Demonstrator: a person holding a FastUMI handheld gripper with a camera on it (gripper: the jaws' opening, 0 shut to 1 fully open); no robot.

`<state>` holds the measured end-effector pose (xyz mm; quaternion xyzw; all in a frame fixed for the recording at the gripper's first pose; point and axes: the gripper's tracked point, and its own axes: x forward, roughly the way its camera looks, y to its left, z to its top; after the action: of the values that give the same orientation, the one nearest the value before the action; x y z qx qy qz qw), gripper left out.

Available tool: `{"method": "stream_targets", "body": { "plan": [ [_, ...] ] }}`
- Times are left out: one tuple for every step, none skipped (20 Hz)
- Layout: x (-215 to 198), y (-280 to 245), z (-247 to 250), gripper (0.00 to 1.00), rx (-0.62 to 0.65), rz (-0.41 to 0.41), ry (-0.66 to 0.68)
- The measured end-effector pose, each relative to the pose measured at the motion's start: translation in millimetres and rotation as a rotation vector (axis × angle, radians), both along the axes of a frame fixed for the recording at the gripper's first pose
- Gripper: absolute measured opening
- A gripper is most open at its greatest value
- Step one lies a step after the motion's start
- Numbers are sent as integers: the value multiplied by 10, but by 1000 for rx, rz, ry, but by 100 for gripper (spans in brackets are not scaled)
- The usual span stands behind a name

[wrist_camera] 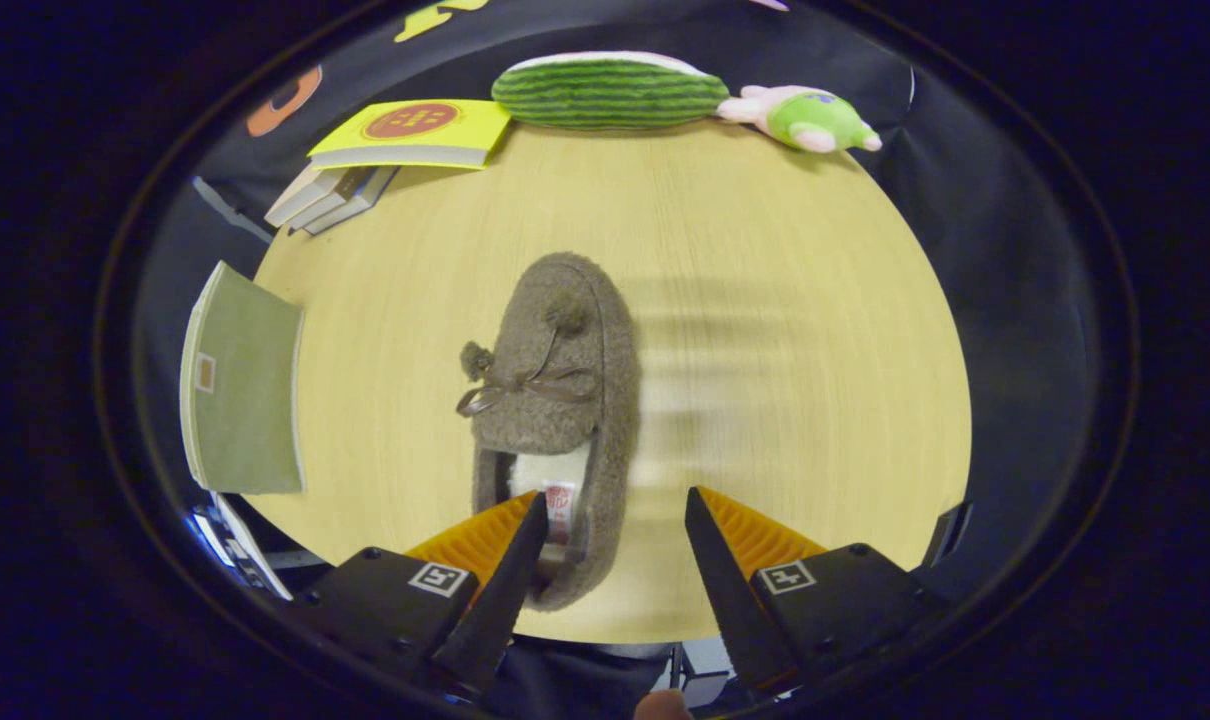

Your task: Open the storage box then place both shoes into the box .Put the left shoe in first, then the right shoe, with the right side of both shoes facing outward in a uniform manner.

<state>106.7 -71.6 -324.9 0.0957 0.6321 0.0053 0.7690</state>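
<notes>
A fuzzy brown shoe with a small bow and pompoms lies on the round wooden table, toe pointing away from me and white-lined heel opening nearest. My gripper is open above the heel end. The left finger sits over the heel opening and the right finger hangs over bare table to the shoe's right. Nothing is pressed between the fingers.
A green book overhangs the table's left edge. A yellow book lies on a stack of books at the far left. A striped green cushion and a green-and-pink plush toy rest at the far edge.
</notes>
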Motion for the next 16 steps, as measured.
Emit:
{"method": "stream_targets", "body": {
  "plan": [
    [12,23,-46,89,16,-4,15],
    [2,60,-77,87,37,-5,28],
    [2,98,-119,82,57,-3,39],
    [12,134,-139,79,78,-4,43],
    [17,157,-159,69,92,-7,48],
    [21,181,-193,58,98,-10,56],
    [24,175,-221,50,92,-10,57],
    [27,170,-220,43,92,-9,57],
    [31,149,-225,39,82,-12,49],
    [30,120,-222,35,73,-16,42],
    [42,107,-216,19,72,-33,31],
    [47,135,-203,11,91,-45,29],
    [33,189,-194,6,121,-60,36],
    [11,261,-166,6,152,-84,41],
    [-12,351,-127,6,183,-94,45],
    [-15,432,-87,6,211,-104,43]
  ]
}}
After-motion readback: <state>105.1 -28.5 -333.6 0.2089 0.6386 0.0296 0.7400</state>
